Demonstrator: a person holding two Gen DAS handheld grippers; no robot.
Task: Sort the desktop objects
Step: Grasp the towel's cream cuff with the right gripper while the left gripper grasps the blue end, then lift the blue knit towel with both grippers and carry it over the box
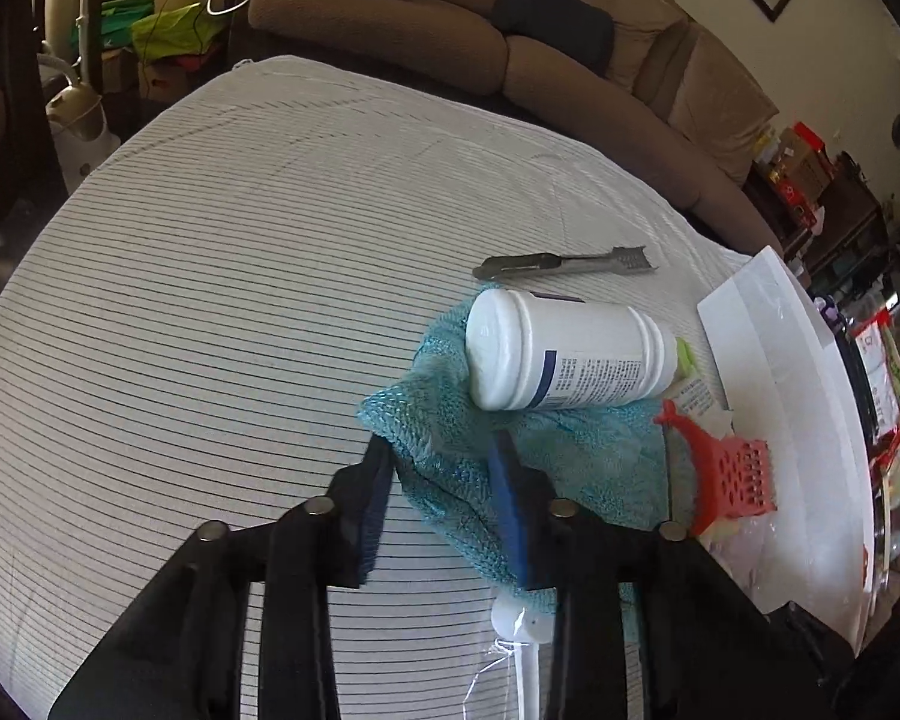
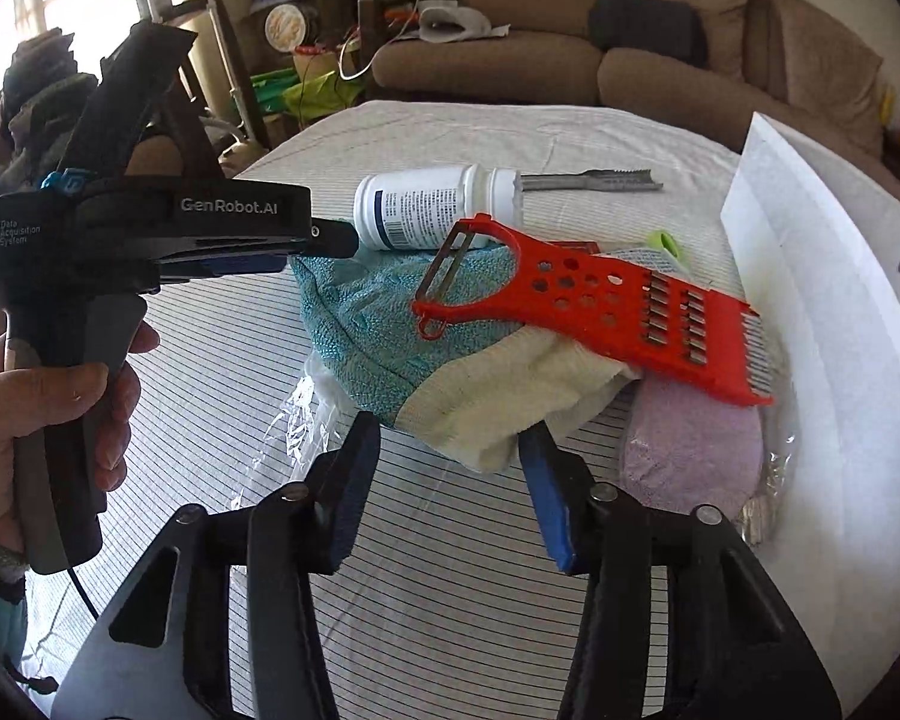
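Left gripper (image 1: 444, 498) apparently pinched the soft, limp teal towel (image 1: 570, 444) at its edge — right gripper (image 2: 450, 480) straddled the cream cloth (image 2: 510, 396), grip unclear — under a loose, rollable bottle (image 1: 570, 354).

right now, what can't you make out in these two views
- White bottle label print: too small and blurred in both views.
- Metal tool: right wrist view, its near end is hidden behind the bottle.
- Pink item: right wrist view, partly under the red grater; identity unclear.
- White object: left wrist view, hidden by the left gripper and teal cloth.
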